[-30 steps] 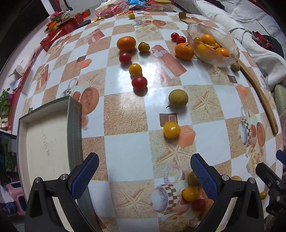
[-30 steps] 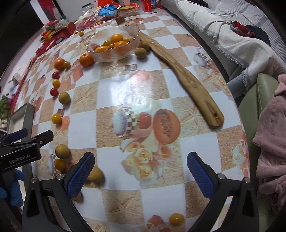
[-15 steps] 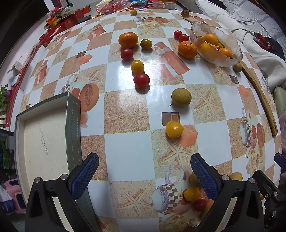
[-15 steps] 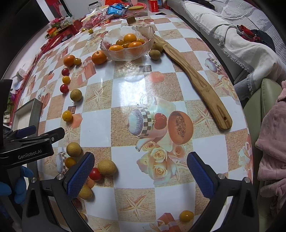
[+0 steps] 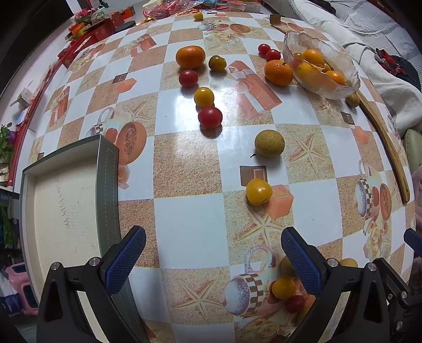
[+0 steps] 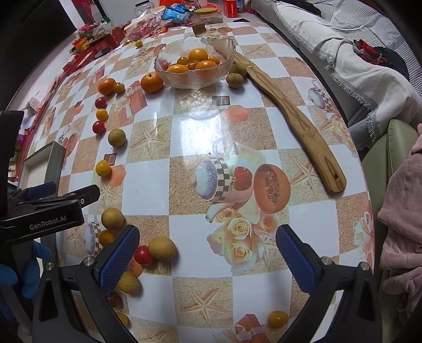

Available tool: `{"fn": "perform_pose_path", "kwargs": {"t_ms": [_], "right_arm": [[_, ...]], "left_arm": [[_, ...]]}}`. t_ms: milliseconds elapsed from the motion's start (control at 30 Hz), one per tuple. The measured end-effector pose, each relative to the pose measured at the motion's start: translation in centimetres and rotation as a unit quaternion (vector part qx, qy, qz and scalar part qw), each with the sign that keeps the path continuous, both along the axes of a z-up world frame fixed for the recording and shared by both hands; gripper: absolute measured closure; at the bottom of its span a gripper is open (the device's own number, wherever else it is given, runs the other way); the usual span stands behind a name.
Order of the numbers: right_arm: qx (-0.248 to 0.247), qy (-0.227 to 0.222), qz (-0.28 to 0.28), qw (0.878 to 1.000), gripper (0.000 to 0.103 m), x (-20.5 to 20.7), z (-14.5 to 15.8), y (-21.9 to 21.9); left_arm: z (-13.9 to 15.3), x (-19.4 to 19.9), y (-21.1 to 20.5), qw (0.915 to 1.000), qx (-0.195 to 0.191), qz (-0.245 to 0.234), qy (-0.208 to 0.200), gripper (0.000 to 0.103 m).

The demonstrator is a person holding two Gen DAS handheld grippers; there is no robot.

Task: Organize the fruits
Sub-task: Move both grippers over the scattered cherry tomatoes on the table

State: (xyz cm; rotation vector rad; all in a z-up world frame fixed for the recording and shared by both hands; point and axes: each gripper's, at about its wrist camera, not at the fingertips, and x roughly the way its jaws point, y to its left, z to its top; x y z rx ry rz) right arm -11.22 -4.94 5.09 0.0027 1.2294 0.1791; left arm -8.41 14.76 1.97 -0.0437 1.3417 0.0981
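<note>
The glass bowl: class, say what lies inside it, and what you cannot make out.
The glass bowl holds several orange citrus fruits, heaped together. Whatever lies beneath the heap is covered, so an exact count is not possible.

I am working in a lived-in home, most likely a living or dining room. The table wears a glossy printed oilcloth of checks, teacups, roses and starfish, the sort people lay over a family table. Along its right edge runs a sofa under a grey fringed throw, with a green cushion and pink fleece nearer me. At the far edge sit snack packets and red gift boxes; a houseplant stands past the left edge.
</note>
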Motion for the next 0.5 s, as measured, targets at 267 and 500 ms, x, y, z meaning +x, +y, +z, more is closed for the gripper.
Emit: {"fn": "perform_pose_path", "kwargs": {"t_ms": [267,500], "right_arm": [[0.002,0.003,0.002,1.0,0.0,-0.2,-0.2,0.0],[0.002,0.004,0.001,1.0,0.0,-0.1,-0.3,-0.2]], "left_arm": [[-0.3,0.6,-0.6,1.0,0.002,0.006,0.003,0.0],[-0.4,0.9,-1.2,1.0,0.005,0.006,0.004,0.0]]}}
